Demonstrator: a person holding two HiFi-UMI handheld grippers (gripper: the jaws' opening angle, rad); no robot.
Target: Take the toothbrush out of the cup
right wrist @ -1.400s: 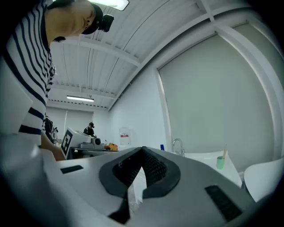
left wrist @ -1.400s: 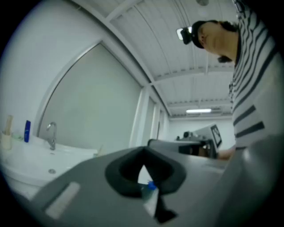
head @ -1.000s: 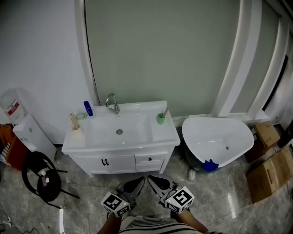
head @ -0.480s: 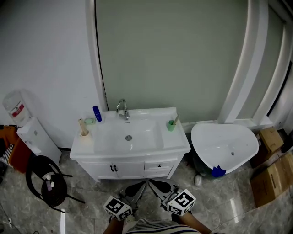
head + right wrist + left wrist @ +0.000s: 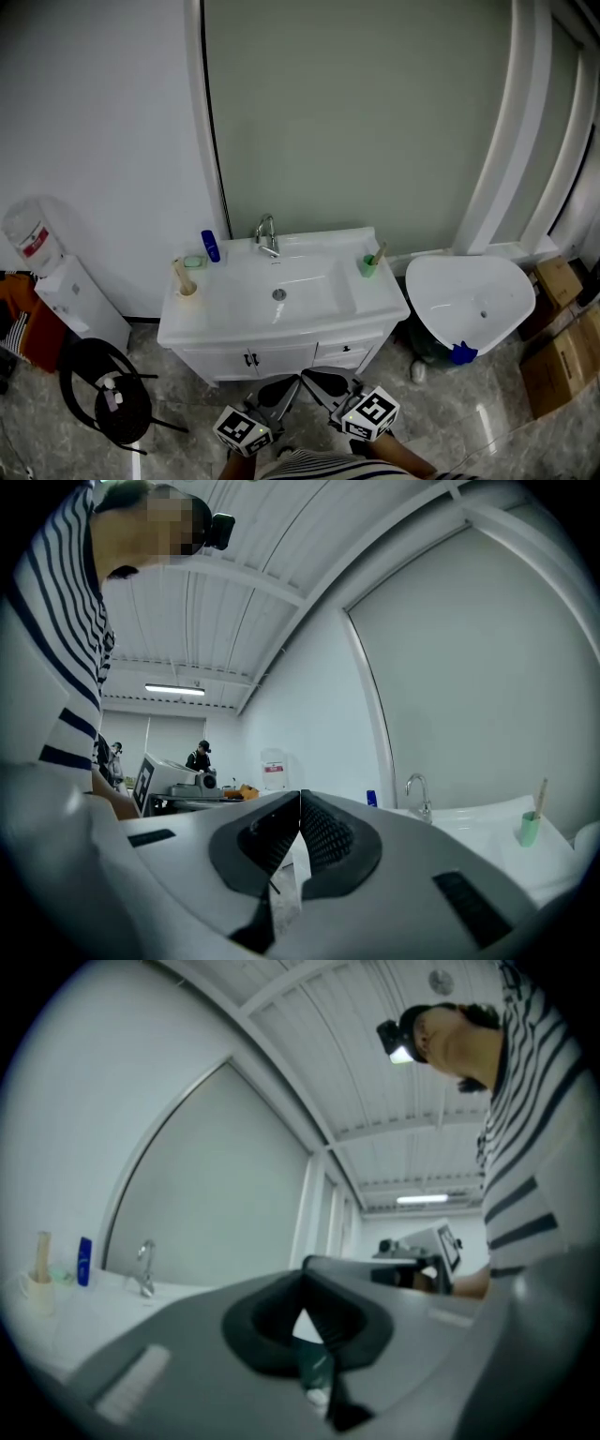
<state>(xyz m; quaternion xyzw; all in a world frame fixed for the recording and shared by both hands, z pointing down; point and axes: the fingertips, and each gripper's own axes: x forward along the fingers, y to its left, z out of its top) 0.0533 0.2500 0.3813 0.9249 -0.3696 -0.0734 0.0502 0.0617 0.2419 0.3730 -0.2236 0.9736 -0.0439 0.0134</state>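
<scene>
- Head view: the left tool (image 5: 289, 384) and right tool (image 5: 311, 378) sit side by side, low in front of the person. Both point at the white desk (image 5: 384, 302) with its sunken basin, and both are well short of it. This looks like a carrying pose for the approach, not a reach.
- A green cup (image 5: 367, 268) stands at the desk's right back corner. The toothbrush (image 5: 378, 253) leans in it, its upper end clear of the rim and so open to a pinch.
- A cream cup (image 5: 187, 287) at the left end also holds a stick. I take the green cup to be the task's, but I cannot be sure.
- A blue bottle (image 5: 210, 246) and the tap (image 5: 267, 233) stand along the back edge.
- Left gripper view: this tool's jaws meet at the tips and appear to grip nothing. A greenish patch shows through the slot below the tips, and I cannot tell what it is. The cream cup shows far left.
- Right gripper view: its jaws are pressed together with nothing between them. The green cup and toothbrush stand well ahead on the right, so the right tool seems the nearer one for the pick, and it would have to open first.
</scene>
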